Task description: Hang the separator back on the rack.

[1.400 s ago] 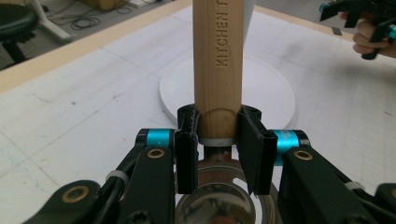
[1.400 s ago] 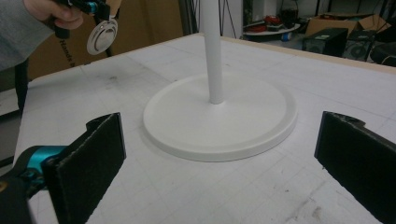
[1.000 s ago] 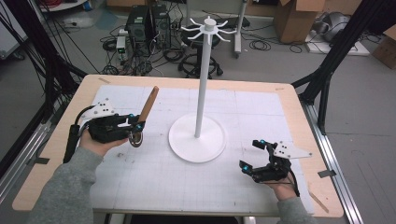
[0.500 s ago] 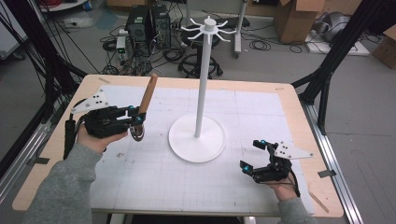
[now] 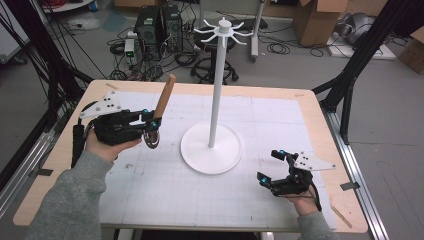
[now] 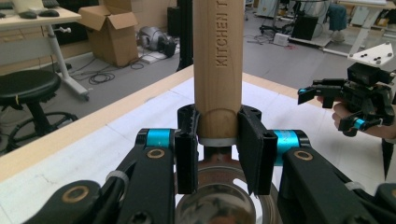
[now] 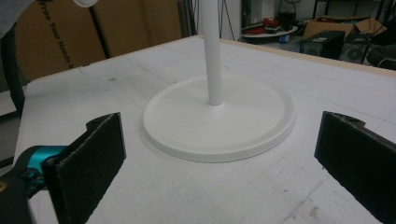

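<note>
The left tool (image 5: 150, 125) clamps a kitchen utensil (image 5: 162, 102) at the base of its pale wooden handle, in the left-centre of the high view, above the bench (image 5: 310, 112). The round handle slants up toward the upper right; in the left gripper view it rises between the pads (image 6: 254, 154), engraved with "KITCHEN", ending at a thin metal collar with a rounded shiny metal part below. The right tool (image 5: 270, 167), lower right, stands wide open and holds nothing, near the white hook stand (image 5: 212, 147).
</note>
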The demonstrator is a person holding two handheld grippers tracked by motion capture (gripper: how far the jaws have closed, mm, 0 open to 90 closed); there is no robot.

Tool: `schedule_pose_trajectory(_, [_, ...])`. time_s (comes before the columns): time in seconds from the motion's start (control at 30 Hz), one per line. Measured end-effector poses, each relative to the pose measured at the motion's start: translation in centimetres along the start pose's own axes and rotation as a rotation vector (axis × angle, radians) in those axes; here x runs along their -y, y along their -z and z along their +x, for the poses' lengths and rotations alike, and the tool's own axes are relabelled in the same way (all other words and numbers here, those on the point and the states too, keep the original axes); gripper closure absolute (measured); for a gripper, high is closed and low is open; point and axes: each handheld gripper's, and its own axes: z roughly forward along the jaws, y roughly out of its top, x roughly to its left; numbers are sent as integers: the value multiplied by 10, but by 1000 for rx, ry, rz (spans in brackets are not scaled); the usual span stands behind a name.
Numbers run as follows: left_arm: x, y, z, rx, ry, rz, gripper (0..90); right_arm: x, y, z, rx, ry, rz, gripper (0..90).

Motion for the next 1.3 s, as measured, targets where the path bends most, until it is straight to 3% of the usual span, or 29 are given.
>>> schedule_pose_trajectory(0.53, [-24, -7, -12, 17, -48, 1, 694, 0, 1, 0, -2, -2, -9, 10])
schedule_pose_trajectory(1.3, [-52, -13, -21, 46, -50, -67, 694, -1, 3, -1, -2, -11, -19, 10])
